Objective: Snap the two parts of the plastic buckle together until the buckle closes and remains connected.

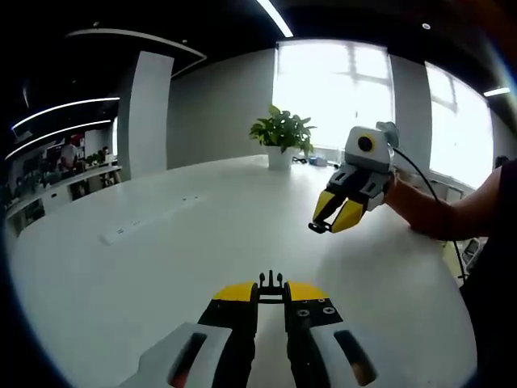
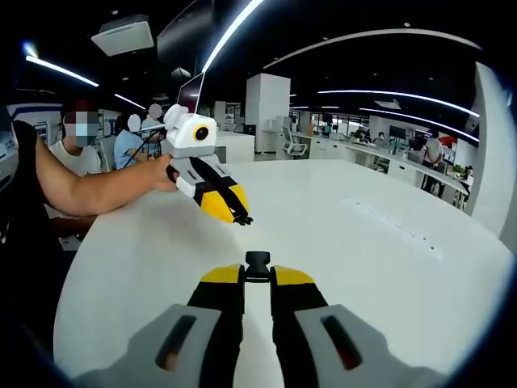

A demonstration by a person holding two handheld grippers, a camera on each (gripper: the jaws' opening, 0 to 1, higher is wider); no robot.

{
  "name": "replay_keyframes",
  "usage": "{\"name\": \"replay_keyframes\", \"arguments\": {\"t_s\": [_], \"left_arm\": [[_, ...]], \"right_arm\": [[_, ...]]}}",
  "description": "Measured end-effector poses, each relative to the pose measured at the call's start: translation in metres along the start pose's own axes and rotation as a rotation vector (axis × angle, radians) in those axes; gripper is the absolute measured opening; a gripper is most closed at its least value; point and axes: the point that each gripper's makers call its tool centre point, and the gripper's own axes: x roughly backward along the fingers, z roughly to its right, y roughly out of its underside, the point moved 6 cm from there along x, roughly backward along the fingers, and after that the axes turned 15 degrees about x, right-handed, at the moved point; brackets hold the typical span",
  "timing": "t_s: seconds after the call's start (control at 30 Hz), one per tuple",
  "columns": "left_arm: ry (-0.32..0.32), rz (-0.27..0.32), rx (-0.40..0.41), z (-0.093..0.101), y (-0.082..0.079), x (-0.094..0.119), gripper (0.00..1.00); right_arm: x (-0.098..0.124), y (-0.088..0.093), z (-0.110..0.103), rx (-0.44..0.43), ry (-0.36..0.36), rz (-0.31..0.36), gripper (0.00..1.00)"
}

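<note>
Low centre of the left gripper view: yellow-tipped left gripper (image 1: 271, 293) with jaws pressed together on the black pronged plastic buckle half (image 1: 271, 284), prongs poking forward, clear of the white surface (image 1: 161, 267), probably so they can enter the mate. Low centre of the right gripper view: right gripper (image 2: 257, 276) pinching the black socket-like buckle half (image 2: 257, 263), jutting out ahead of the tips. Well apart and aimed toward each other above the surface, presumably for lining up before the snap, not yet done.
</note>
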Motion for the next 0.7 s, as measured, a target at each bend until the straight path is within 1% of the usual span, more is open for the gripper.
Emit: {"name": "replay_keyframes", "arguments": {"t_s": [0.13, 0.43, 0.53, 0.6, 0.67, 0.7], "left_arm": [[0.026, -0.013, -0.015, 0.004, 0.002, -0.001, 0.1], [0.043, -0.02, -0.027, 0.006, 0.002, 0.002, 0.1], [0.06, -0.026, -0.037, 0.009, 0.003, 0.002, 0.1], [0.086, -0.033, -0.043, 0.014, 0.007, 0.003, 0.1], [0.085, -0.058, -0.059, 0.017, 0.012, 0.004, 0.11], [0.084, -0.06, -0.059, 0.018, 0.012, 0.004, 0.11]], "right_arm": [[0.001, 0.003, -0.001, -0.002, -0.012, -0.007, 0.11], [0.001, 0.004, -0.002, -0.001, -0.025, -0.01, 0.11], [0.001, 0.004, -0.003, 0.001, -0.026, -0.009, 0.11], [0.002, 0.004, -0.003, 0.004, -0.027, -0.011, 0.11], [0.003, 0.004, -0.005, 0.004, -0.035, -0.008, 0.11], [0.003, 0.005, -0.005, 0.005, -0.04, -0.009, 0.11]]}}
